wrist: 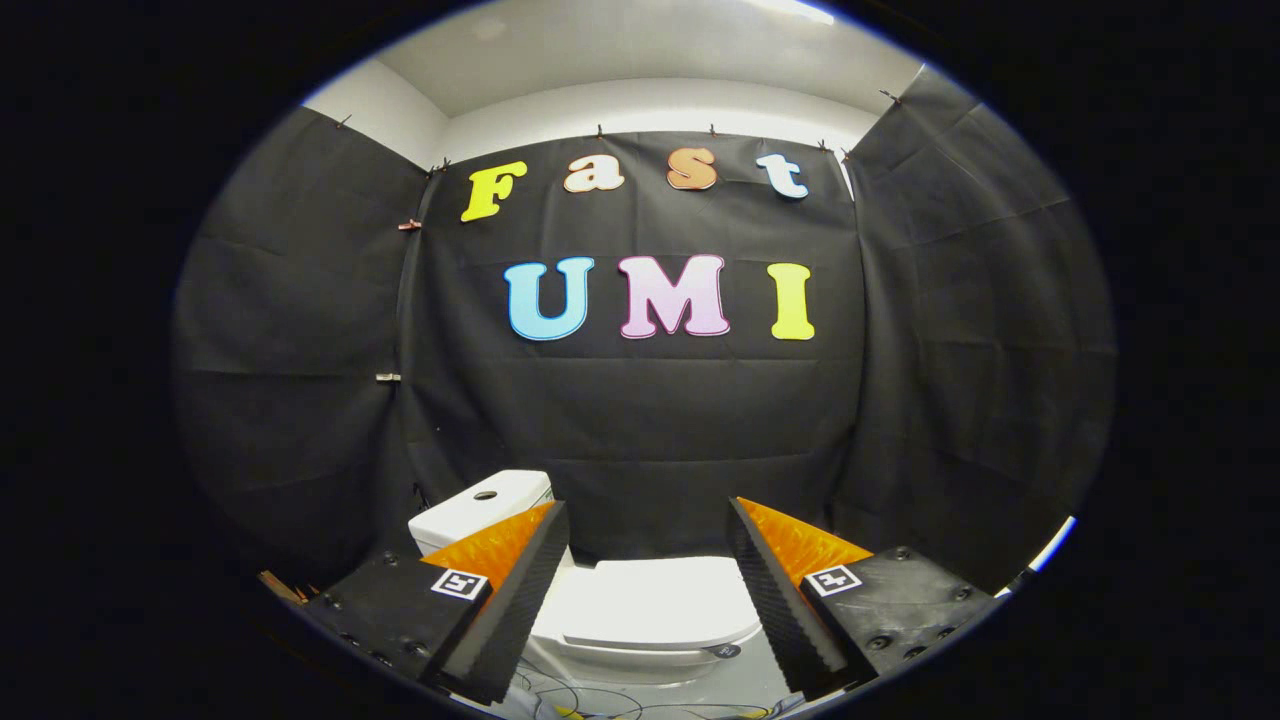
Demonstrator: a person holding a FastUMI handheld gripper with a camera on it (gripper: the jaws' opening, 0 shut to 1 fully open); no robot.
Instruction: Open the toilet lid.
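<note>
1. The gripper (648,520) hangs with fingers spread wide, holding nothing.
2. Between and beyond them sits the closed toilet lid (655,605), tank (482,505) behind.
3. Approach stage, apparently; next, reaching the lid's front edge.

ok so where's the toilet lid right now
In the gripper view the toilet lid lies closed, below and just beyond the open gripper, framed between its fingers, with the tank behind it to the left.
</note>
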